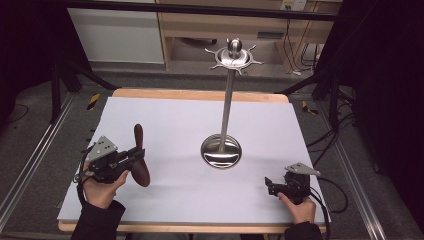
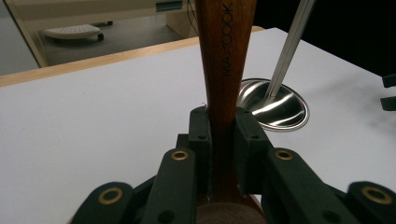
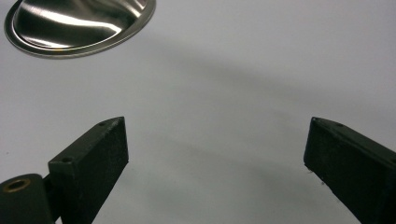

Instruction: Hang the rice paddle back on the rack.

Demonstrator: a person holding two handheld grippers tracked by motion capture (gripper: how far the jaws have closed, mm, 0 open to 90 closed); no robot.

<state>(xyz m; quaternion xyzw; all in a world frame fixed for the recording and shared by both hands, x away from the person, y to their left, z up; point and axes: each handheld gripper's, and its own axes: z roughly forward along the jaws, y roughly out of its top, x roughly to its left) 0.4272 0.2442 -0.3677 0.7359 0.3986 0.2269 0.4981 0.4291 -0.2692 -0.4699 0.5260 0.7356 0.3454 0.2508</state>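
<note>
My left gripper (image 2: 223,123) jaws clamp the wooden spoon's (image 2: 226,60) neck, handle pointing ahead toward the hanging stand (image 2: 275,100), likely for hooking. Right gripper (image 3: 215,144) jaws spread, empty over the table (image 3: 243,70).

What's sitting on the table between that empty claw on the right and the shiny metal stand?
Nothing. In the high view, bare white tabletop runs from the right gripper to the stand's round base; the right gripper view shows the same.

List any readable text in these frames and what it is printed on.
"MAJCOOK", as best it reads, running along the handle of the wooden spoon held in the left claw.
Yellow and black markers on the floor: no readable text.
</note>
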